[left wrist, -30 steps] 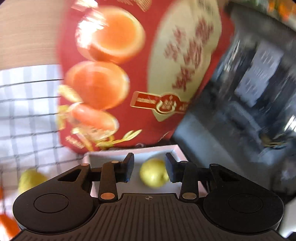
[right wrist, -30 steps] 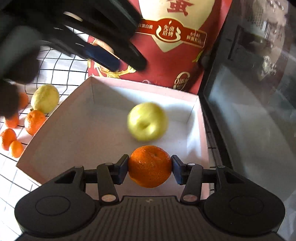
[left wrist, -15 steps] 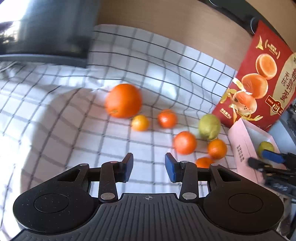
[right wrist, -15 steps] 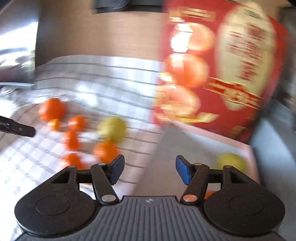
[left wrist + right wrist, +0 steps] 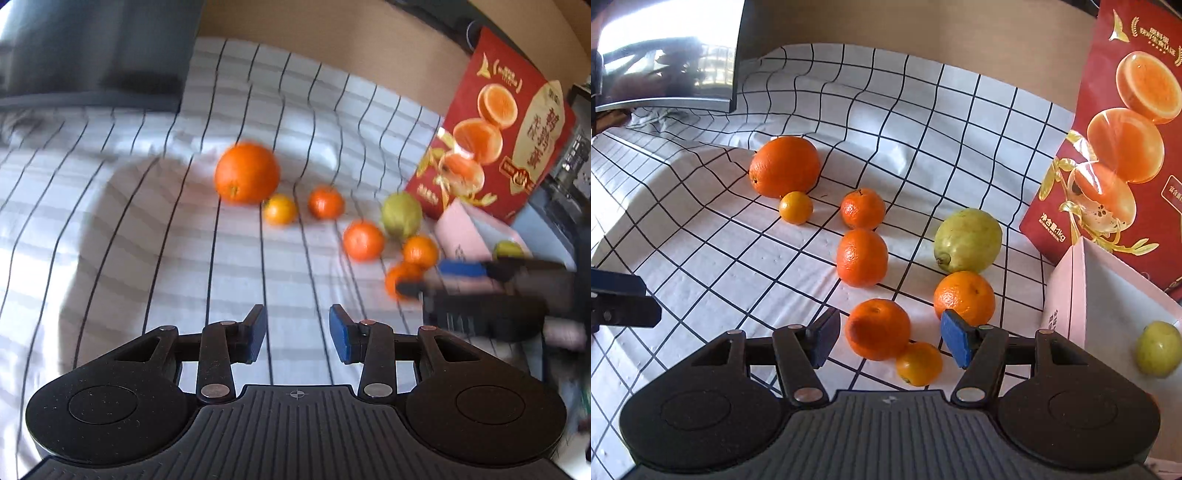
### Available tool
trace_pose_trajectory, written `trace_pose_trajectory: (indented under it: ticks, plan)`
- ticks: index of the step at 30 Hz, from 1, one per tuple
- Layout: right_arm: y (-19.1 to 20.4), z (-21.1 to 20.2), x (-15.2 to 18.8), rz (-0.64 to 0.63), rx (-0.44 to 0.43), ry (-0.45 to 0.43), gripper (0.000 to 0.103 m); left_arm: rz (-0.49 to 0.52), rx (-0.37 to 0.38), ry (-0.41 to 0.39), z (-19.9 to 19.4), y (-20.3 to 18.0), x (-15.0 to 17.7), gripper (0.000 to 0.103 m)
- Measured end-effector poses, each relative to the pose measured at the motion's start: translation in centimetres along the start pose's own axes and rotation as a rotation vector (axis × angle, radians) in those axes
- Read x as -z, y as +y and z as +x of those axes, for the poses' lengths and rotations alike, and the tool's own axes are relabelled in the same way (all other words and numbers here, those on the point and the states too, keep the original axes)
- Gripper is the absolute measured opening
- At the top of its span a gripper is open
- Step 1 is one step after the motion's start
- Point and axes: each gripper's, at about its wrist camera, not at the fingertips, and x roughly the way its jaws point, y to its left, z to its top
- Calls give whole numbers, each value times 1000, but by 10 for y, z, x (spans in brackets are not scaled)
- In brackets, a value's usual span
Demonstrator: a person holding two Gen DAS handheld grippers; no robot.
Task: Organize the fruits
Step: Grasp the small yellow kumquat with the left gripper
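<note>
Several oranges and mandarins lie on the checked cloth (image 5: 905, 122). A big orange (image 5: 785, 166) is farthest; a green guava (image 5: 967, 240) lies near the pink box (image 5: 1067, 299), which holds a second guava (image 5: 1158, 347). My right gripper (image 5: 890, 341) is open and empty, with a mandarin (image 5: 877, 328) between its fingers and a small one (image 5: 918, 363) just below. My left gripper (image 5: 297, 332) is open and empty above bare cloth, left of the fruit. The big orange (image 5: 246, 172) and the right gripper (image 5: 480, 291) show in the left wrist view.
A red snack bag (image 5: 1126, 122) stands behind the box. A dark shiny appliance (image 5: 665, 55) stands at the back left. The left gripper's fingertip (image 5: 617, 295) shows at the left edge of the right wrist view.
My right gripper let go of the orange it held over the box, opened, and swung left over the fruit on the cloth. My left gripper left the box and now faces the cloth.
</note>
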Motion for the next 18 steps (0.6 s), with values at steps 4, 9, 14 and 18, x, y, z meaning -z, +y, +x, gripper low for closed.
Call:
trace_pose_trajectory:
  ticks: [4, 9, 14, 18]
  plan:
    - [9, -20, 6, 0, 6, -16, 61, 14, -62, -46, 35, -2, -39, 42]
    - [14, -44, 27, 23, 41, -2, 61, -50, -133, 7, 94, -2, -63, 42]
    - [4, -66, 52, 75, 80, 20, 61, -68, -186, 23, 121, -5, -67, 42]
    - [-13, -69, 69, 145, 125, 63, 61, -56, -206, 27, 136, -11, -72, 44]
